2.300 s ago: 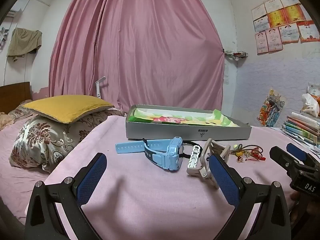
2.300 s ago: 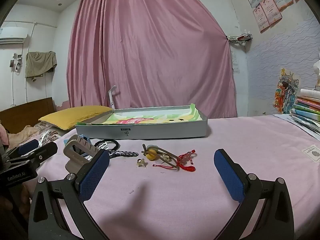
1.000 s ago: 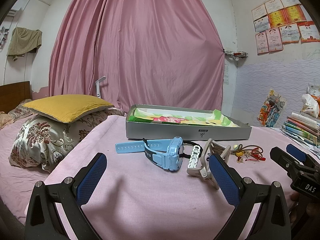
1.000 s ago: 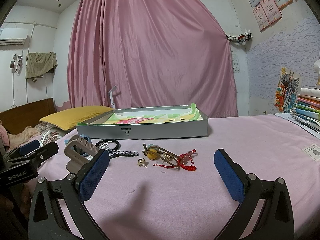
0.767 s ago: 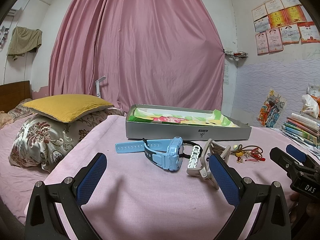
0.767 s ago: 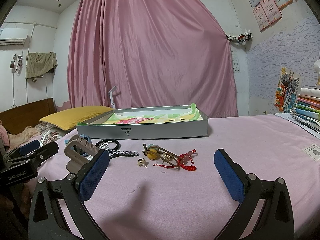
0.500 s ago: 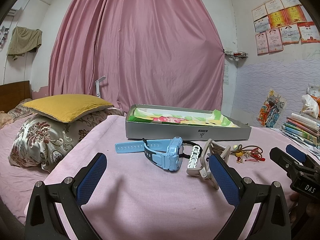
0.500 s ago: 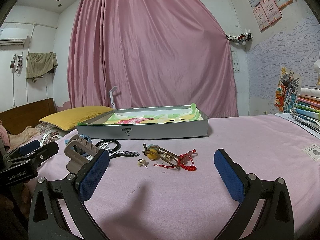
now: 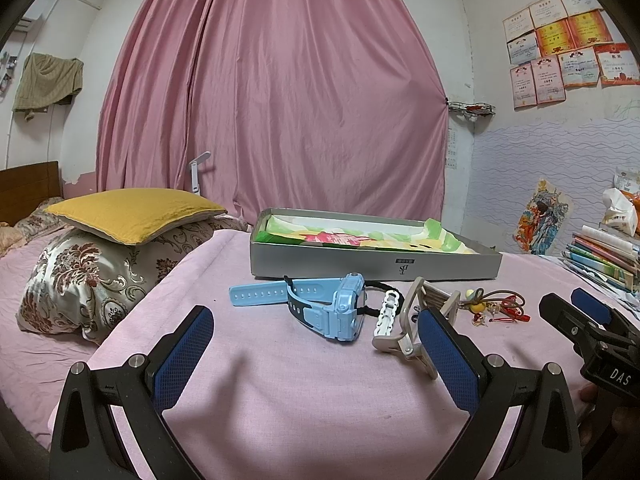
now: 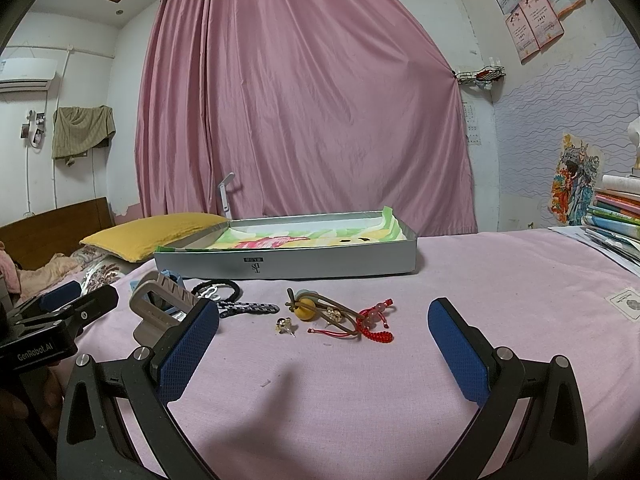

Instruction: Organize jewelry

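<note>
I've got both tongs spread wide and empty: left gripper (image 9: 316, 354) faces the blue watch (image 9: 326, 308) on the pink bedspread (image 10: 500, 280), right gripper (image 10: 324, 344) faces the red bracelet (image 10: 374, 322) and earring (image 10: 285, 325), grey tray (image 10: 288, 266) just behind.

Jewelry (image 10: 340, 316) before silver box (image 10: 288, 266)
</note>
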{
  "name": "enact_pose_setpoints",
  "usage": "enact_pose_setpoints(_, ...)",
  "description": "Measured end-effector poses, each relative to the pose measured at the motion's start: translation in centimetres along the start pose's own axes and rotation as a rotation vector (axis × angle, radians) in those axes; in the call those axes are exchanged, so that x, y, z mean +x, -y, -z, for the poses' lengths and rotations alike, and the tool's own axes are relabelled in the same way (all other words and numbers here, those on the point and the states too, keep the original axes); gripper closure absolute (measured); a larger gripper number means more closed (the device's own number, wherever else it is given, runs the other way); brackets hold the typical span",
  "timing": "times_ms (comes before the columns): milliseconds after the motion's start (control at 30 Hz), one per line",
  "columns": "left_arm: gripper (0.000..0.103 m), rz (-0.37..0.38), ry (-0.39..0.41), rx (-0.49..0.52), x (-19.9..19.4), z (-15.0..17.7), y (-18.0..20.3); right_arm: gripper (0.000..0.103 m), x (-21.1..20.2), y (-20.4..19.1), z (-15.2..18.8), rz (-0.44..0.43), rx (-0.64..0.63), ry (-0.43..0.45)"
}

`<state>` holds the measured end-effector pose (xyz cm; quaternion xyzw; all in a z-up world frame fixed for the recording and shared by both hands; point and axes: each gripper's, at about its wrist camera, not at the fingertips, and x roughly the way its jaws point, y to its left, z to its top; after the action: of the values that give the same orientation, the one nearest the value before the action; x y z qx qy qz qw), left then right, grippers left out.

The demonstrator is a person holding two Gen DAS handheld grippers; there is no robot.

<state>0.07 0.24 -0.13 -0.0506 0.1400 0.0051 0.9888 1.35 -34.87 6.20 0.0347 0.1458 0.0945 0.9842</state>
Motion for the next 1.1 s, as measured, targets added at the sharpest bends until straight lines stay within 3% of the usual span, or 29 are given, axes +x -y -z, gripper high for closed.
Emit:
enact_pose_setpoints(967, 0.001, 0.001, -0.001, -0.003, 0.01, -0.02, -0.03, 0.001, 0.09, -0.04, 0.10, -0.001, 0.002, 0.003)
enact_pose_setpoints(1100, 0.001, 0.013, -0.007, -0.004, -0.25, -0.16, -0.04, 0.001, 0.16, 0.19, -0.01, -0.031, 0.007, 0.002)
